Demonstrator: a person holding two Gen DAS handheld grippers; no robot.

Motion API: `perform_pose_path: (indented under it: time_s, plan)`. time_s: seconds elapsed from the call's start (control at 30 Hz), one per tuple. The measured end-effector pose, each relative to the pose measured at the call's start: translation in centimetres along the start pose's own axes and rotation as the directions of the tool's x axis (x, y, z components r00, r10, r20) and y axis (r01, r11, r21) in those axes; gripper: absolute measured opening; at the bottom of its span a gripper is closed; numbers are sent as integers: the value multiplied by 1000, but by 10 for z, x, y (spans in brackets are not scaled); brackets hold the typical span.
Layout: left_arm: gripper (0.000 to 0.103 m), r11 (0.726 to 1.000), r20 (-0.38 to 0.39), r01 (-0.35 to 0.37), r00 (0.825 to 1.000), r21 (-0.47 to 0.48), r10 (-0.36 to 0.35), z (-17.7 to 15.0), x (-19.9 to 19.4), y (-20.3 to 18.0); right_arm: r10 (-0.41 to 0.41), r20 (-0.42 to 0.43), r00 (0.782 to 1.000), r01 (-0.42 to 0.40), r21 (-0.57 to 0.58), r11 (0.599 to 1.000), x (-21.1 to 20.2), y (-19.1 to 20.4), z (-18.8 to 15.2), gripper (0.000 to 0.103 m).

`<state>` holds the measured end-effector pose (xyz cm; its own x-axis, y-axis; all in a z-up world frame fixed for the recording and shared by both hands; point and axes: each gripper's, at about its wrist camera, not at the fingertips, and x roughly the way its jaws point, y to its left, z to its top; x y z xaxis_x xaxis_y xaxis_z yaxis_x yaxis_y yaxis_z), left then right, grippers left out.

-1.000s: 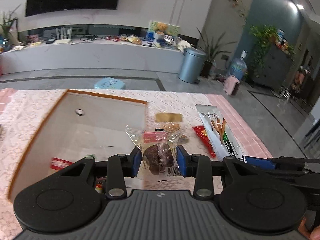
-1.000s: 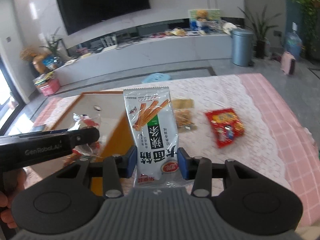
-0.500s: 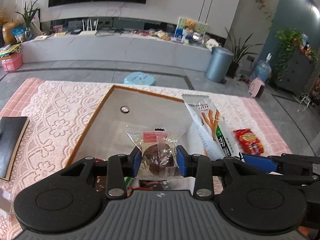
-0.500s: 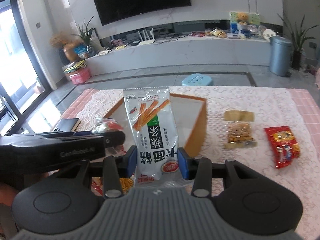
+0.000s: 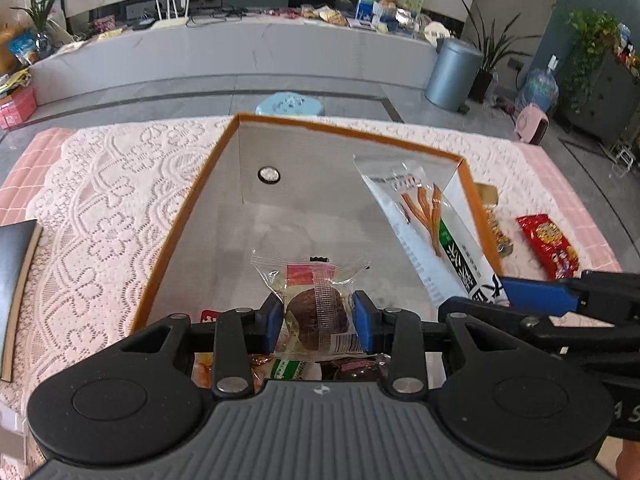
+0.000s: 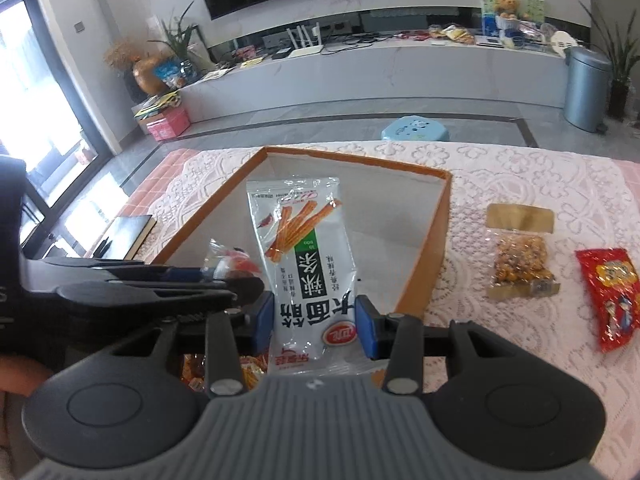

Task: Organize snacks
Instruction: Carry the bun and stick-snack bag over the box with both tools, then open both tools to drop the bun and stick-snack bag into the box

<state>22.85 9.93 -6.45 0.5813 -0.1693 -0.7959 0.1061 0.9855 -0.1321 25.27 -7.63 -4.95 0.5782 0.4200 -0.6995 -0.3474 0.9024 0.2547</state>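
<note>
My left gripper point(image 5: 316, 322) is shut on a clear-wrapped brown cake point(image 5: 316, 308) and holds it over the near end of the orange-rimmed box point(image 5: 188, 216). My right gripper point(image 6: 316, 324) is shut on a white spicy-strip packet point(image 6: 308, 264), also held over the box point(image 6: 436, 248). That packet shows in the left wrist view point(image 5: 432, 236) at the box's right side. Several snacks lie in the box's near end, mostly hidden behind the grippers.
A clear nut packet point(image 6: 520, 260) and a red snack packet point(image 6: 612, 296) lie on the lace cloth right of the box. A dark notebook point(image 5: 16, 256) lies at the table's left edge. The left gripper's arm point(image 6: 132, 284) crosses the right wrist view.
Both grippers have moved left from the loose snacks to above the box, each still holding its packet.
</note>
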Motion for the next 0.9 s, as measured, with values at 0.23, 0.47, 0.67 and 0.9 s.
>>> perform_pose_path:
  time_s: [0.23, 0.47, 0.67, 0.9]
  plan:
    - [41, 999, -22, -15, 1000, 33, 16, 5, 19, 8, 35, -31, 999, -35, 4, 999, 25, -5, 14, 42]
    - [41, 993, -39, -71, 996, 96, 75, 9, 33, 13, -3, -128, 992, 3, 4, 1000, 59, -2, 22, 42]
    - [41, 987, -47, -76, 995, 141, 83, 7, 40, 8, -70, -150, 986, 65, -43, 997, 69, 2, 30, 44]
    - [46, 985, -50, -82, 995, 153, 91, 7, 39, 6, -73, -158, 985, 69, -31, 997, 68, 1, 32, 47]
